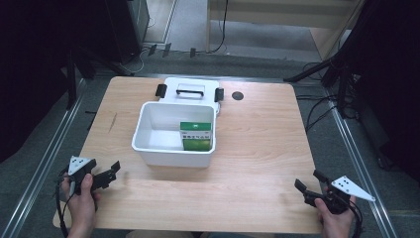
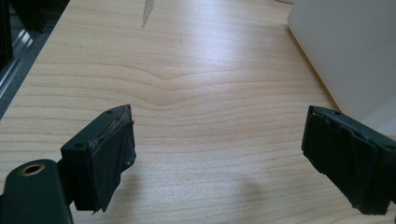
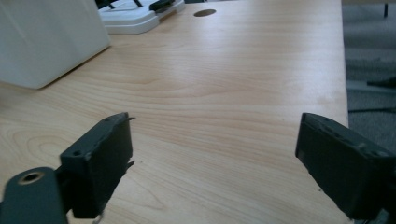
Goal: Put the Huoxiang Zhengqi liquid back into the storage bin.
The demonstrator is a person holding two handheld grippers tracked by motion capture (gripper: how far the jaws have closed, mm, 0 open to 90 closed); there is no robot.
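High view: light wooden table (image 1: 257, 148). Left gripper (image 1: 110, 172), black, held in the left hand (image 1: 81, 198) at the near left corner, jaws apart, nothing between them. Right gripper (image 1: 308, 184), black with a grey three-cornered plate, held in the right hand (image 1: 337, 218) at the near right corner, jaws apart, likewise empty. Ahead of both and between them: open white rectangular plastic bin (image 1: 148, 144), holding a green and white carton (image 1: 196, 136) upright against its right wall. Behind the bin, touching it: white lid with black handle and black latches (image 1: 190, 91).

Left gripper view: jaws wide apart over bare wood; bin wall (image 2: 345, 51) ahead to the right, near the right jaw.

Right gripper view: jaws wide apart over bare wood; bin (image 3: 46, 37) ahead to the left, lid (image 3: 133, 16) beyond it.
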